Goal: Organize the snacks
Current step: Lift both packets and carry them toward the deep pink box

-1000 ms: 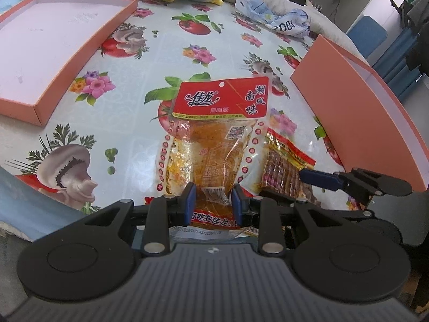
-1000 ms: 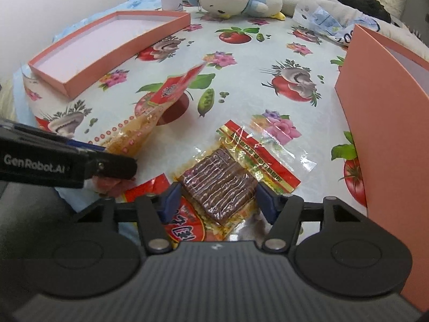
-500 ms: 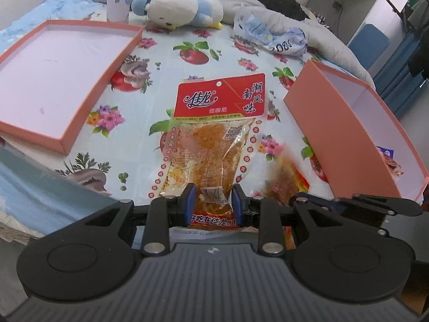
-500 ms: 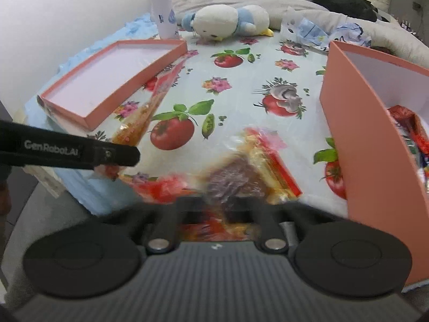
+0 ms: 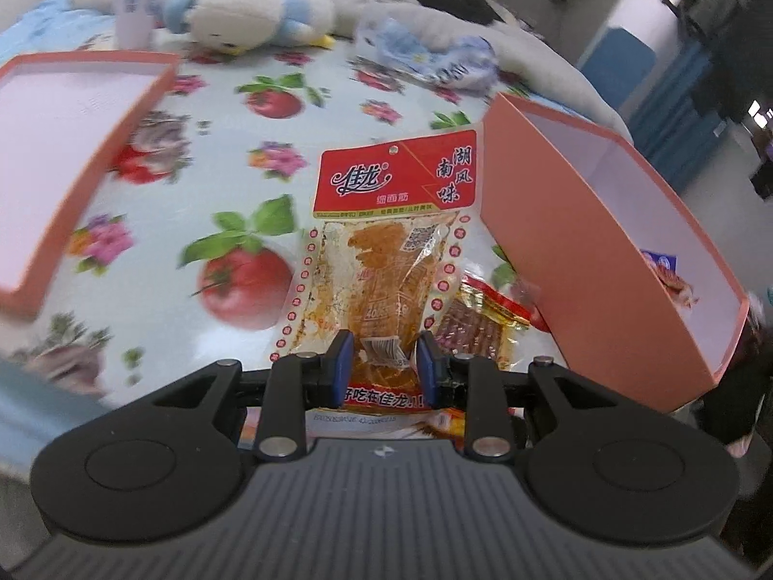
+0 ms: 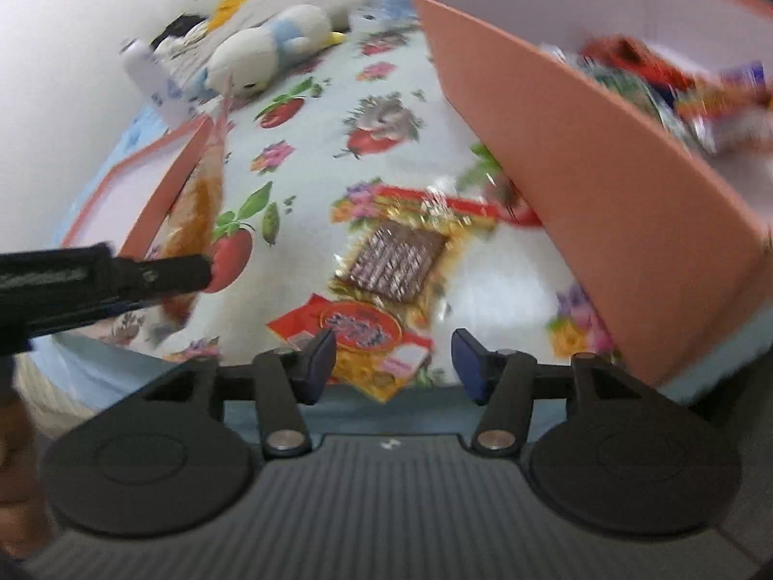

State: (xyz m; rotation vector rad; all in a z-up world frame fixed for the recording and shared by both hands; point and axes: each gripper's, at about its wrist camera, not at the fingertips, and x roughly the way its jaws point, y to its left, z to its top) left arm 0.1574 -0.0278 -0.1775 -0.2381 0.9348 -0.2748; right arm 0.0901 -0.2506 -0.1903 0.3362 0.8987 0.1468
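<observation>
At the left edge of the floral-cloth table [image 5: 203, 154] lies an empty shallow pink lid [image 5: 72, 121], with bare cloth between it and the deep pink box [image 5: 570, 251] at right, which holds a jumble of snack packets [image 6: 676, 87]. The left tool [image 5: 384, 362] is clamped on the bottom edge of the red-topped spicy strip packet [image 5: 386, 241], held above the cloth just beside the box's near wall. The right tool [image 6: 393, 360], its jaws just opened, stands apart around the near end of the brown-striped snack packet [image 6: 393, 261] near the table's front edge, pads not pressing.
</observation>
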